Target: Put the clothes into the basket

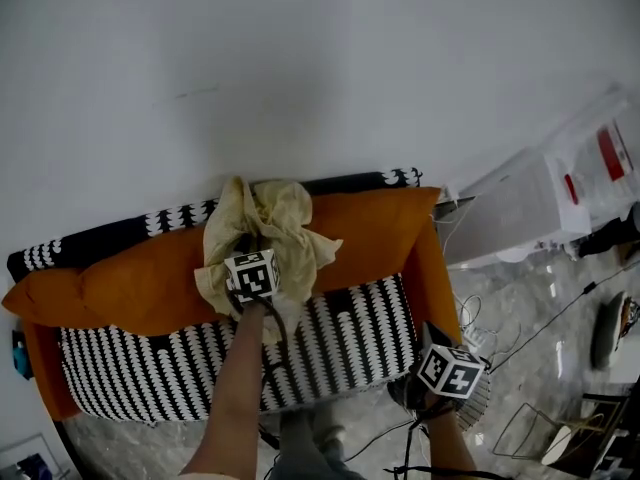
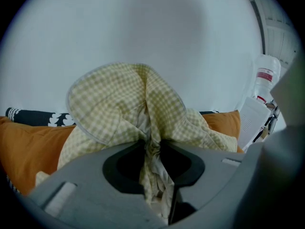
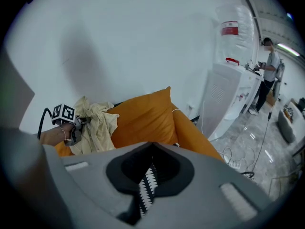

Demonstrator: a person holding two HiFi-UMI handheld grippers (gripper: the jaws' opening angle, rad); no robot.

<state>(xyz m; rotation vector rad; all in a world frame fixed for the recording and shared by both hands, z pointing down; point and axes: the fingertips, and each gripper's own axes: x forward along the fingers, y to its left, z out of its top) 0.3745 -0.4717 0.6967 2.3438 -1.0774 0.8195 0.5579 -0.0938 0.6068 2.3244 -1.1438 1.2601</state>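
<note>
Yellow checked garment (image 2: 119, 104) is bunched and pinched in the left gripper (image 2: 152, 147), jaws clamped on a fold of it. It is held up over the orange back cushions (image 1: 370, 228) of the sofa, far of the striped seat (image 1: 340, 338). The left gripper view shows the check pattern and the fabric running down between the jaws. The head view shows only a crumpled pale lump round the marker cube.

Right gripper (image 3: 151, 149) has its jaws together with nothing held; seat stripes show through the slit below the tips. It sits low at the near right corner of the sofa.

Only the right gripper view shows a person (image 3: 270, 75) standing far right, past the white water dispenser (image 3: 224, 94). White wall (image 1: 300, 68) is behind the sofa. Glossy marble floor (image 1: 520, 298) at right has loose cables (image 1: 480, 318) on it.
</note>
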